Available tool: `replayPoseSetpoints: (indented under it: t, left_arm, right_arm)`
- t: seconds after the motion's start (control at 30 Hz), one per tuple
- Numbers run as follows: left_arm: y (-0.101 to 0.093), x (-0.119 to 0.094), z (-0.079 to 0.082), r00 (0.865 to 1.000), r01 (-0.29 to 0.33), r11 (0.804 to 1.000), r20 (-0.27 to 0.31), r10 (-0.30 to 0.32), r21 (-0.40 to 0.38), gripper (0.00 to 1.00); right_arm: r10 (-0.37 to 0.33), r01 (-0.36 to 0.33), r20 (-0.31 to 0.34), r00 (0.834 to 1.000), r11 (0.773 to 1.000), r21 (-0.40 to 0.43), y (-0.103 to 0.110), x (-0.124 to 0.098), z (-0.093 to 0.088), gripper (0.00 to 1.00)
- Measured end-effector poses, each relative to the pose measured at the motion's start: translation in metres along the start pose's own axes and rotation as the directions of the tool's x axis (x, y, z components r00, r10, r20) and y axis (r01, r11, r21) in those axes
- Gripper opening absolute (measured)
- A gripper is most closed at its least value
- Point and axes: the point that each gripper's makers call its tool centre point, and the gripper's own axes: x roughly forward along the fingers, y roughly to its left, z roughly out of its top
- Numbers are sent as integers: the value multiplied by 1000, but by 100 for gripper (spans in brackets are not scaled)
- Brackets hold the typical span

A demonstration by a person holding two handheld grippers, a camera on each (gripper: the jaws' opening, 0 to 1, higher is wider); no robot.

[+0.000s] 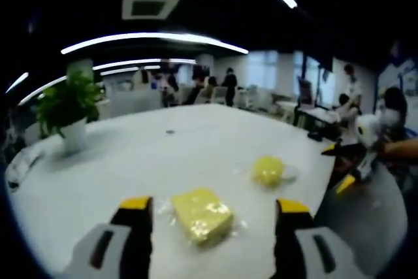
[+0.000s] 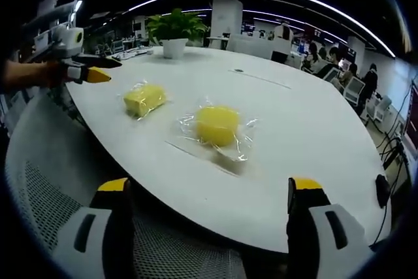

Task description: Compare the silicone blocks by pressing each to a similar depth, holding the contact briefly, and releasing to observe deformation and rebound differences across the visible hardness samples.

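- Left gripper view: the left gripper hangs over the white table with jaws wide, a wrapped square yellow block between the tips, untouched; a round yellow block lies beyond.
- Right gripper view: the right gripper is wide apart and empty, off the table edge, above a mesh chair.
- A potted plant stands far back.

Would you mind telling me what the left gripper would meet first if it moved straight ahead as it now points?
Probably the rectangular yellow block in its clear wrap: it lies just ahead between the left gripper's open jaws.
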Motion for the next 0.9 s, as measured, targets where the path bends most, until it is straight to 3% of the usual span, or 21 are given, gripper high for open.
replayPoseSetpoints:
  t: [0.27, 0.7, 0.9]
  left_arm:
    - [-10, -11, -6, 1000, 12, 1000, -3, -12, -21, 87]
    - [-20, -28, -21, 1000, -8, 999, 4, 8, -41, 89]
    - [-26, -28, -37, 999, 9, 1000, -40, -10, -26, 93]
  right_arm:
    - [2, -2, 13, 1000, 1000, 10, 0, 0, 2, 94]
    - [-25, 24, 65, 998, 999, 29, -5, -2, 9, 96]
    - [-24, 21, 69, 997, 999, 35, -4, -2, 10, 96]
